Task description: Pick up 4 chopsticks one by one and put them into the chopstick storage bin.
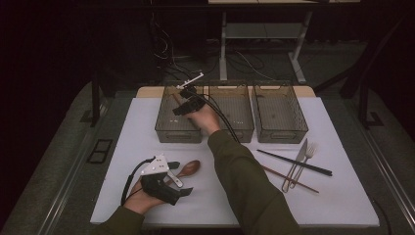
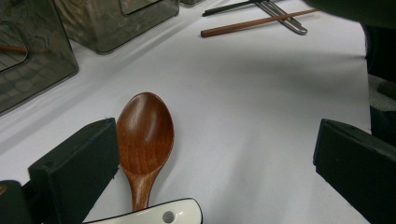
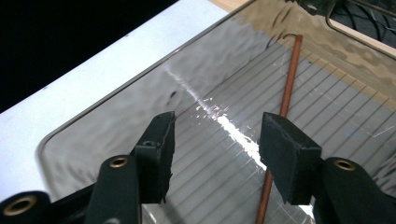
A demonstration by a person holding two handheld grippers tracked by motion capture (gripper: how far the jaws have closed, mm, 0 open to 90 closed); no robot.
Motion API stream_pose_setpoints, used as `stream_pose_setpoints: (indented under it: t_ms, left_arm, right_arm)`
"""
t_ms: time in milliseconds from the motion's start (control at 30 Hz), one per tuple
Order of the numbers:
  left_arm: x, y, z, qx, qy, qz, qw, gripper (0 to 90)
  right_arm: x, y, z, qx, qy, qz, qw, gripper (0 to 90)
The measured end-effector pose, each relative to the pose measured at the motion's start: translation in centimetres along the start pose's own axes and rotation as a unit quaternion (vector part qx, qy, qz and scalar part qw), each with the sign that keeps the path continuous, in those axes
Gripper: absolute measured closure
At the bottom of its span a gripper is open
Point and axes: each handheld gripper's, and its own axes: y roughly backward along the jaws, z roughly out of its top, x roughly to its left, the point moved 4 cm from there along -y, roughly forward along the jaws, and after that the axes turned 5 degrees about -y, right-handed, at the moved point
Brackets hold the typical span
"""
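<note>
Right gripper (image 3: 215, 154) hovering over left smoked-plastic bin (image 1: 166, 128), jaws half open, empty; brown wooden chopstick (image 3: 286, 100) lying inside bin. Left gripper (image 2: 210, 163) wide open, empty, beside brown wooden spoon (image 2: 144, 135). Next, probably: closing on spoon handle.

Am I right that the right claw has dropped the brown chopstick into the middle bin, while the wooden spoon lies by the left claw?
Not quite: the chopstick lies in the left bin, as the high view shows. The spoon does lie by the left claw.
</note>
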Motion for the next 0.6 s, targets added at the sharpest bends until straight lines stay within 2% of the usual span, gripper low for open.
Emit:
stream_pose_setpoints:
  t_ms: [233,367,500,600]
  left_arm:
    - [0.0,0.0,0.0,0.003,-0.001,0.001,1.0,0.0]
    - [0.0,0.0,0.0,0.004,-0.002,0.003,1.0,0.0]
    - [0.0,-0.1,-0.1,0.002,-0.002,0.004,1.0,0.0]
    - [0.0,-0.1,-0.1,0.004,-0.003,0.004,1.0,0.0]
  right_arm:
    - [0.1,2.6,0.0,-0.005,0.039,0.016,0.9991,38.4]
    - [-0.1,4.1,-0.2,-0.009,0.059,0.009,0.9982,32.7]
    - [-0.2,5.2,-0.5,-0.026,0.063,-0.001,0.9977,23.1]
    - [-0.4,5.7,-0.7,-0.037,0.062,0.004,0.9974,17.6]
